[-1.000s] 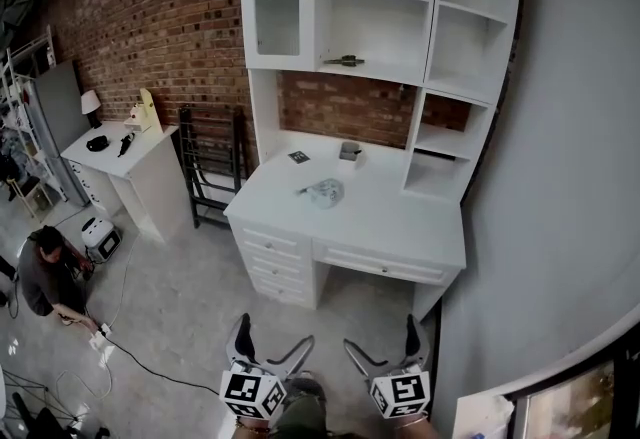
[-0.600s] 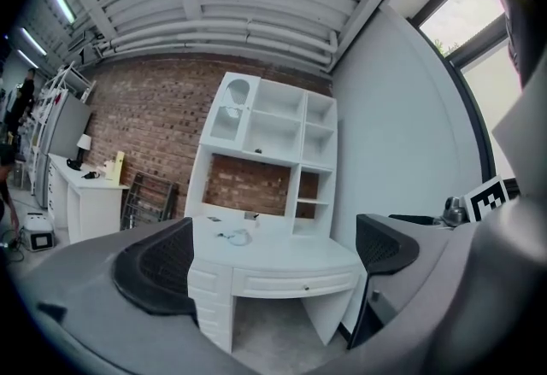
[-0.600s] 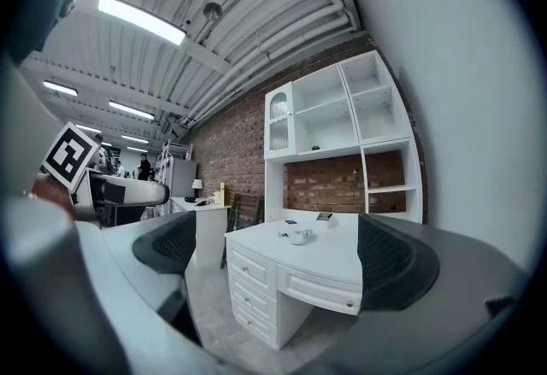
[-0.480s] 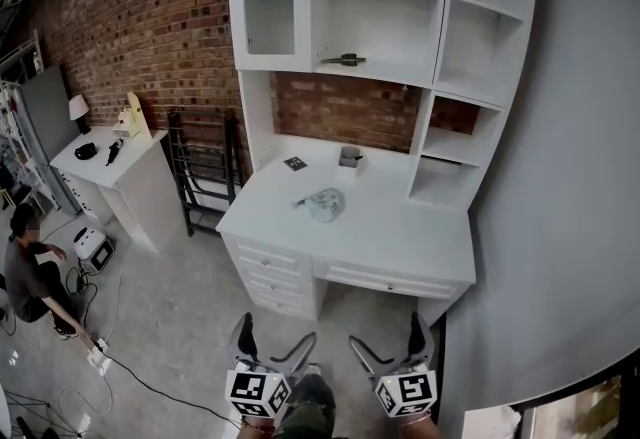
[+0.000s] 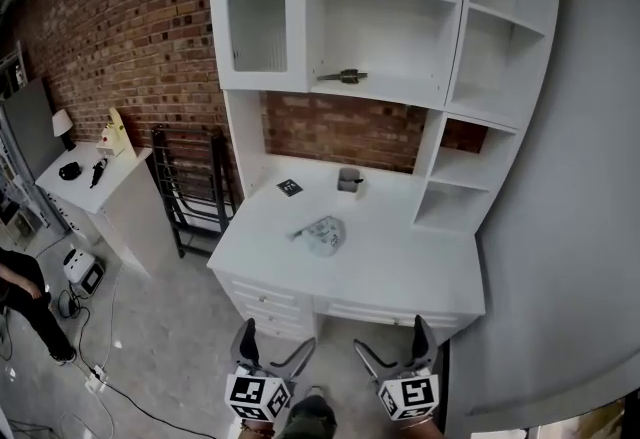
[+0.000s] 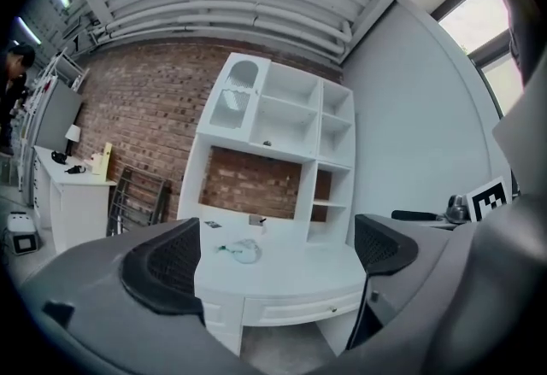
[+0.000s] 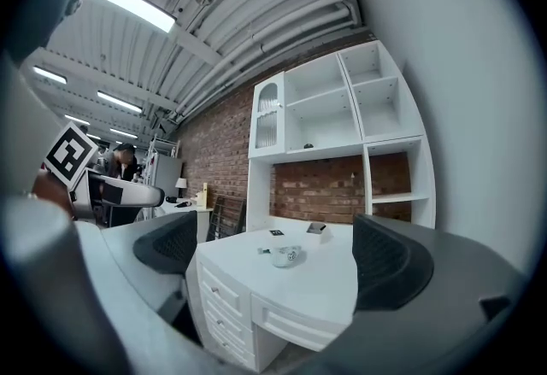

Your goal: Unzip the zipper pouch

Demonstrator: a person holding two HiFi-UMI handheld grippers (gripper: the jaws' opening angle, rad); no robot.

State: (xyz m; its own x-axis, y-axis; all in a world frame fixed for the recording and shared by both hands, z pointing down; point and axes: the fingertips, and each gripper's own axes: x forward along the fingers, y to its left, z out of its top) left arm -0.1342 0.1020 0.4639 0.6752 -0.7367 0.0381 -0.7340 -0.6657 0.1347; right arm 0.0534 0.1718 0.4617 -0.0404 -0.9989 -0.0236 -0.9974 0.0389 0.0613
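Pouch (image 5: 322,234) well beyond left tongs (image 5: 275,338), right tongs (image 5: 390,336) (both agape)

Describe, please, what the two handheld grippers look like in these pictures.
The left gripper and right gripper look alike. Each has two curved grey jaws lined with black, mesh-textured pads. Each also carries a white cube printed with black square markers. No cables show on them, and the person's sleeves cannot be made out.
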